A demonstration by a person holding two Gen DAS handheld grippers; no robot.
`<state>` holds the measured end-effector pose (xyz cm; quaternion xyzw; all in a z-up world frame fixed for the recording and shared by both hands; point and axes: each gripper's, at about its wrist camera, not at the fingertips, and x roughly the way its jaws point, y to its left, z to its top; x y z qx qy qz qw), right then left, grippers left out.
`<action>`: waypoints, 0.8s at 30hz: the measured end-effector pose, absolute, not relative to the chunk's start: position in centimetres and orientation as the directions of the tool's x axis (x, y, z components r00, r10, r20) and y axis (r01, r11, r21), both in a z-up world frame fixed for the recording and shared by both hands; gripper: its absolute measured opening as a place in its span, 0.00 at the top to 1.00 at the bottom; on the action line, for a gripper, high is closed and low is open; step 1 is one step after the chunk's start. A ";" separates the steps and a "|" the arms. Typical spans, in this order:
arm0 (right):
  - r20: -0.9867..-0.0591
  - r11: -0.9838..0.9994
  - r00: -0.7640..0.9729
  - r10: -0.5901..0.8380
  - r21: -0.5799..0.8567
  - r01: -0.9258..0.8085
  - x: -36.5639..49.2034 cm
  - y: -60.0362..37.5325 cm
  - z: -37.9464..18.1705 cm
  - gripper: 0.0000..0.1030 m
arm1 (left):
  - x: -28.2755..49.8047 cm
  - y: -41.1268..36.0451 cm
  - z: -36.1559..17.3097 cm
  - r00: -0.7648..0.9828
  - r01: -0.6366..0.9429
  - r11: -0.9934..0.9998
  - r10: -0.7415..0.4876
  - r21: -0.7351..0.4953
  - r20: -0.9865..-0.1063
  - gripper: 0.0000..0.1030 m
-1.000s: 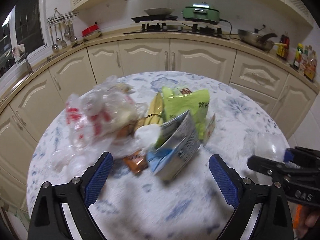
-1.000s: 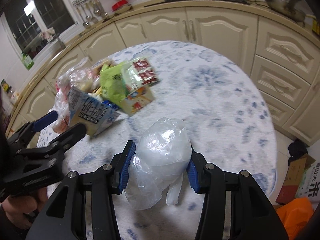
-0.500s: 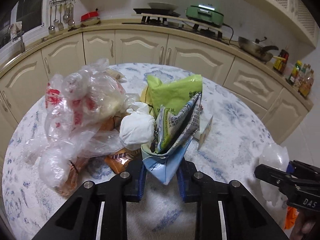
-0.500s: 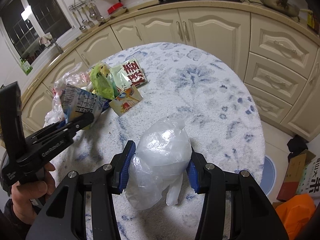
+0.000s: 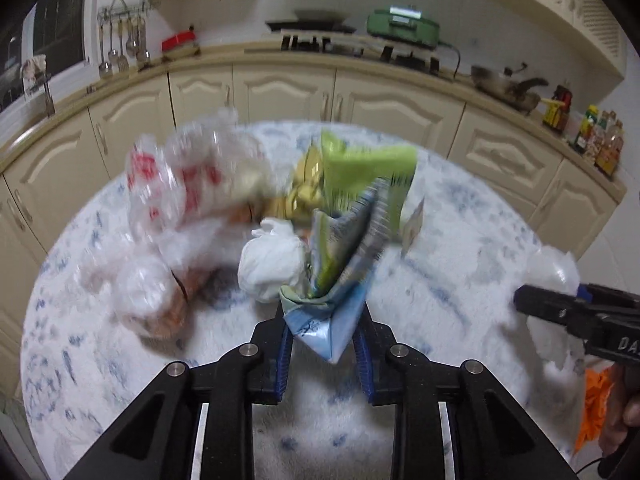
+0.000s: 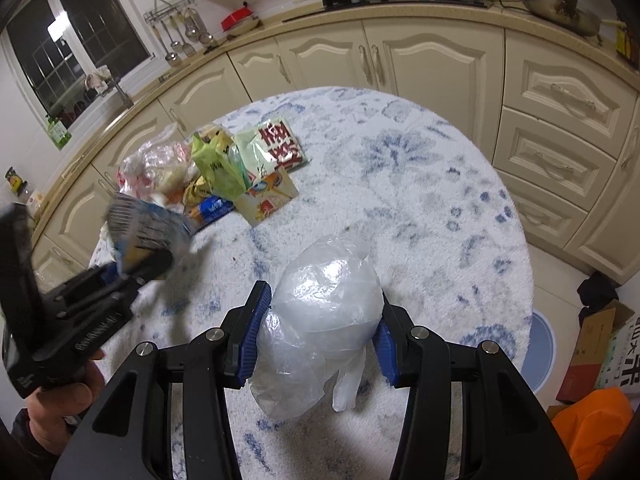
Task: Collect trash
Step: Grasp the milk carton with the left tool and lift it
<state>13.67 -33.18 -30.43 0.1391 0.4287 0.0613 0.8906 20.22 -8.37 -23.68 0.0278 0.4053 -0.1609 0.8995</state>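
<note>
Fingers, left: the left gripper [image 5: 322,354] is clenching the folded bottom corner of a blue and silver snack packet [image 5: 340,276]; its fingers [image 5: 283,354] are pressing in from both sides.
Fingers, right: the right gripper [image 6: 316,332] is grasping a crumpled clear plastic bag [image 6: 320,316], which is bulging out between the blue pads.
Just changed: a second ago the left fingers were standing wide apart short of the packet; half a second ago they were closing on it; now the packet is coming up off the pile, and the blur suggests it is moving quickly.
Meaning for the task: both hands are now carrying a piece of trash, so the pick is done and, by my judgement, the carry to a bin is starting; no bin is showing in either view.
Packet, axis and heading: its long axis is running away from the left fingers, tilting up and slightly right, with the torn open mouth pointing toward the pile.
Packet, place: it is hanging above the floral worktop [image 5: 460,248], just in front of a knotted white bag [image 5: 272,264] and a green packet [image 5: 368,172].
Left behind: a red-printed clear bag [image 5: 180,184] is lying on the worktop with the rest.
</note>
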 end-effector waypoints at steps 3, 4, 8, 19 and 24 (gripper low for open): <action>-0.751 0.954 0.620 0.229 0.301 0.011 13.5 -33.1 -30.7 0.53 | 20.6 -8.5 -24.2 0.598 0.308 0.947 -0.269 -0.094 -0.755 0.73; -0.751 0.953 0.619 0.229 0.301 0.013 13.4 -33.1 -30.8 0.53 | 20.7 -8.6 -24.1 0.602 0.308 0.947 -0.269 -0.093 -0.752 0.73; -0.750 0.953 0.621 0.226 0.301 0.016 13.3 -33.3 -30.7 0.53 | 21.4 -9.2 -22.8 0.602 0.338 0.933 -0.313 -0.121 -0.734 0.79; -0.742 0.951 0.637 0.210 0.306 0.042 12.4 -34.5 -30.4 0.53 | 20.0 -9.4 -21.6 0.597 0.368 0.914 -0.375 -0.173 -0.710 0.80; -0.713 0.951 0.676 0.188 0.305 0.057 11.5 -36.0 -28.9 0.53 | 18.9 -11.3 -19.5 0.626 0.413 0.898 -0.401 -0.152 -0.669 0.80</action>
